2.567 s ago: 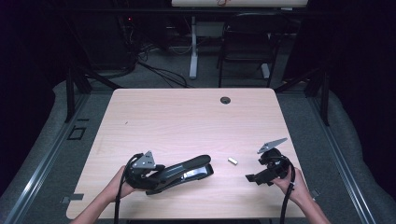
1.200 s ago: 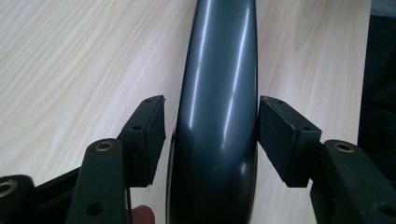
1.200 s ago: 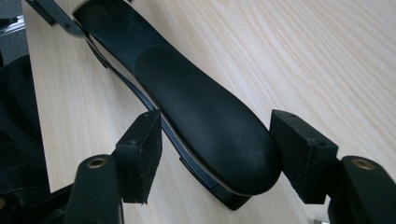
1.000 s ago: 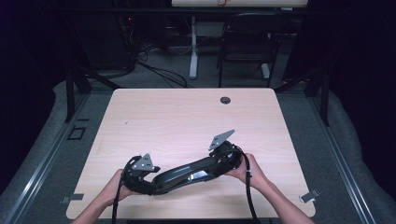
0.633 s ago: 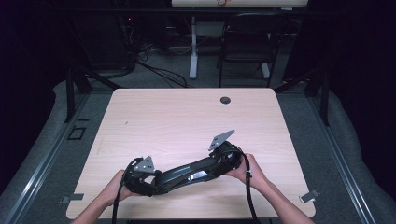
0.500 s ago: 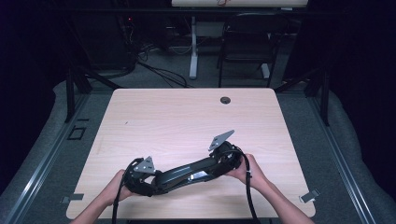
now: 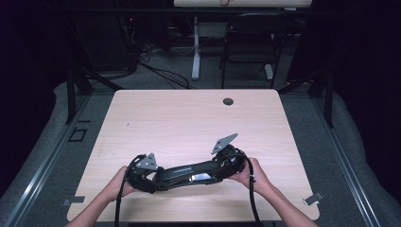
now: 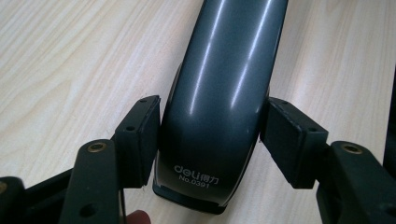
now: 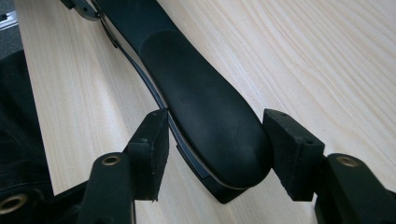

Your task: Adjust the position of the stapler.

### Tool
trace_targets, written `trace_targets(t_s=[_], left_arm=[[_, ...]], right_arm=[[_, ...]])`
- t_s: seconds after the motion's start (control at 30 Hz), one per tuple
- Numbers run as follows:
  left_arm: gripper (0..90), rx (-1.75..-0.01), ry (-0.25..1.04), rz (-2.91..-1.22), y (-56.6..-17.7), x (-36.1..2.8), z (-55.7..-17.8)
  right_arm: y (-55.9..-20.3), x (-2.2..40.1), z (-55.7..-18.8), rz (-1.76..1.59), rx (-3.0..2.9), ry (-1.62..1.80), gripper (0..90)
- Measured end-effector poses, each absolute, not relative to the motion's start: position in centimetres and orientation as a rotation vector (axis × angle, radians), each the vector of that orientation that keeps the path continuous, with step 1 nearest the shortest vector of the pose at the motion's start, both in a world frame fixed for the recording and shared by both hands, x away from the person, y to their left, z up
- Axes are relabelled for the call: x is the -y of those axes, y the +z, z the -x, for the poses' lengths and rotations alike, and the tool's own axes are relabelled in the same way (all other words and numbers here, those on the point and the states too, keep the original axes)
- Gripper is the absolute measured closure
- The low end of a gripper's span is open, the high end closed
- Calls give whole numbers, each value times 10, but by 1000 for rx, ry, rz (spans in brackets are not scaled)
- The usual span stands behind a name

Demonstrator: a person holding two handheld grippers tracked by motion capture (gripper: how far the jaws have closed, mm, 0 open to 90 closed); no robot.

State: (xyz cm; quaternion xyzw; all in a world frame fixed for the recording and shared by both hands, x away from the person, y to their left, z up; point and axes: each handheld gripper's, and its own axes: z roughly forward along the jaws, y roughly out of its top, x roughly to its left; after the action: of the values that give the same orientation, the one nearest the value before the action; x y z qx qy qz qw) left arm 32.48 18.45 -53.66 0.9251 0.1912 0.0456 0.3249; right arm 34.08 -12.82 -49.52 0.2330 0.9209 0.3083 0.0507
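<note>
i've got a long stapler [image 7: 189, 172] bracketed from both ends on the bench [image 7: 189, 118], its hinge end between my left tongs [image 7: 142, 176] and its nose end between my right tongs [image 7: 226, 166]. in the left gripper view the pads [image 8: 140, 140] sit against the glossy grey cover on both sides, so i'd call the left tongs clenched on the stapler, though their jaws have just opened a touch. in the right gripper view the right tongs have just been closing; one pad [image 9: 154, 149] touches the metal edge, but i can't tell whether the other presses the matte black tip or stands just off it. i judge this as the step of getting a two-ended grip before lifting or working the stapler. next the right tongs need to seat evenly, then both ends should move together so it doesn't twist. it's dark, slim, gently arched, with white lettering near the left tongs.
</note>
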Motion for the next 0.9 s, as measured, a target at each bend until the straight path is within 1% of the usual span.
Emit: trace_targets(t_s=[0.23,0.4,0.43,0.63,0.8,0.87,0.9], left_arm=[[351,-524,125,-2423,-537,-183,-334],[347,-521,137,-2435,-536,-184,-336],[347,-515,115,-2425,-537,-184,-337],[333,-533,106,-2417,-537,-184,-343],[326,-545,109,-2414,-537,-185,-347],[326,-552,129,-2421,-536,-184,-347],[328,-548,114,-2411,-537,-184,-347]], right_arm=[[-495,126,-336,-729,-2783,909,451],[-494,124,-334,-745,-2775,899,454],[-494,124,-333,-749,-2775,897,454],[-495,123,-332,-755,-2764,899,463],[-494,119,-331,-710,-2759,852,471],[-494,119,-331,-699,-2753,851,471],[-494,118,-332,-700,-2744,859,469]])
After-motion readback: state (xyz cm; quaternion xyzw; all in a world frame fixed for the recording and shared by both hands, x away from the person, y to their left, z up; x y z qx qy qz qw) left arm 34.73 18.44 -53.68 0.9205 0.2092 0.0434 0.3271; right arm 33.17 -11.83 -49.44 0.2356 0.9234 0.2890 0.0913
